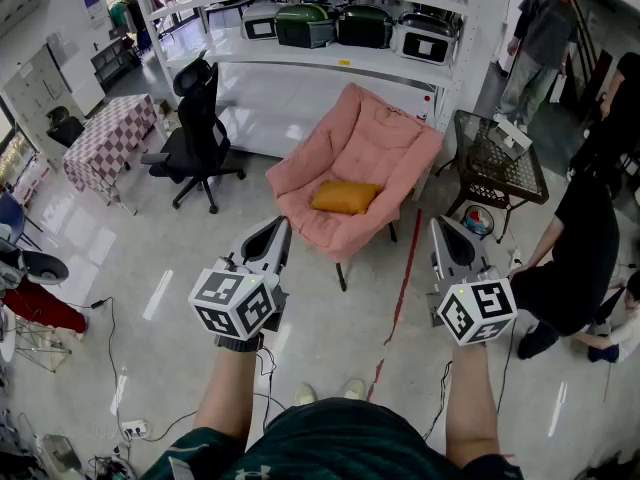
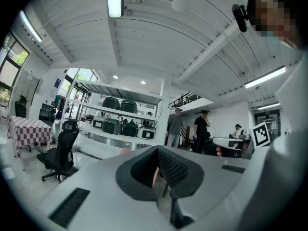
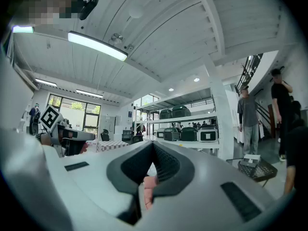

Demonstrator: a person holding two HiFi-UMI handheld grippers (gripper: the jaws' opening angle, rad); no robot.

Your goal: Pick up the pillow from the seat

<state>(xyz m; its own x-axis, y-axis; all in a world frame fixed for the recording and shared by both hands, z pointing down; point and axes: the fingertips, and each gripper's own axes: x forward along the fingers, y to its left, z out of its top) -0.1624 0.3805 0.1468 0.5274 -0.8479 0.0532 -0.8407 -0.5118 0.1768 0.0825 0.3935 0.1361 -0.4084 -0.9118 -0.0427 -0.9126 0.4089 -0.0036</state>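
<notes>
1. The pillow (image 1: 345,197), orange-yellow and plump, lies flat on the seat, roughly in the middle and slightly toward the front edge.
2. The seat belongs to a pink padded armchair (image 1: 372,133) on thin dark legs, which stands on the pale glossy floor (image 1: 150,268).
3. Neither tool touches the pillow; both are held well short of the armchair, pointing toward it.
4. The left tool (image 1: 277,230) is level with the chair's front left corner. In the left gripper view its jaws (image 2: 158,152) are pressed together at the tips with nothing pinched.
5. The right tool (image 1: 440,230) is off the chair's right side. In the right gripper view its jaws (image 3: 153,146) are likewise pressed together on nothing.
6. A red line (image 1: 402,288) runs along the floor between the two tools, passing beside the chair's right legs.
7. Right of the armchair stands a wire-mesh tabletop (image 1: 480,153); a person (image 1: 580,258) in black crouches near it.
8. Left of the armchair is a black office chair (image 1: 200,128), and farther left a checkered tabletop (image 1: 110,133).
9. Behind them runs white shelving (image 1: 330,58) carrying dark green and black cases.
</notes>
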